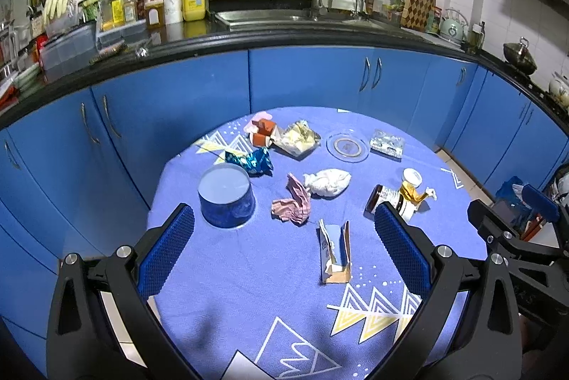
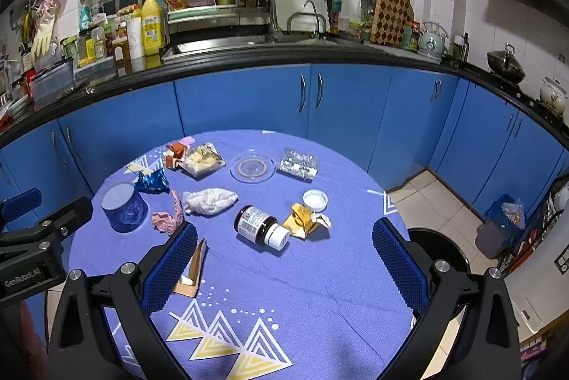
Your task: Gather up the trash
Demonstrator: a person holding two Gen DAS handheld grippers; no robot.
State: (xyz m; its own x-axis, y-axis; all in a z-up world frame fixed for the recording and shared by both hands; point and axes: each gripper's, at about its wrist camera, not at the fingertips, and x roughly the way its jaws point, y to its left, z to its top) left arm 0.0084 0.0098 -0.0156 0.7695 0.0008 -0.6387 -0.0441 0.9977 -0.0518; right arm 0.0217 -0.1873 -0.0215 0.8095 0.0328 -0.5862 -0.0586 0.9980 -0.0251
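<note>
Trash lies on a round table with a blue cloth [image 1: 249, 291]. A torn small carton [image 1: 335, 253] lies nearest my left gripper [image 1: 284, 237], which is open and empty above the near table. Beyond it lie a pink crumpled paper [image 1: 293, 202], a white crumpled tissue [image 1: 327, 182], a blue foil wrapper [image 1: 254, 161] and a yellow wrapper [image 1: 297, 138]. My right gripper [image 2: 284, 248] is open and empty, just short of a brown pill bottle [image 2: 261, 226] lying on its side, with a gold wrapper [image 2: 302, 220] and a white cap [image 2: 315, 200] beside it.
A blue round tin [image 1: 225, 196] stands at the table's left. A clear glass dish [image 2: 251, 168] and a foil blister pack [image 2: 298, 163] lie at the far side. A black bin [image 2: 435, 246] stands on the floor right of the table. Blue kitchen cabinets [image 2: 249, 102] curve behind.
</note>
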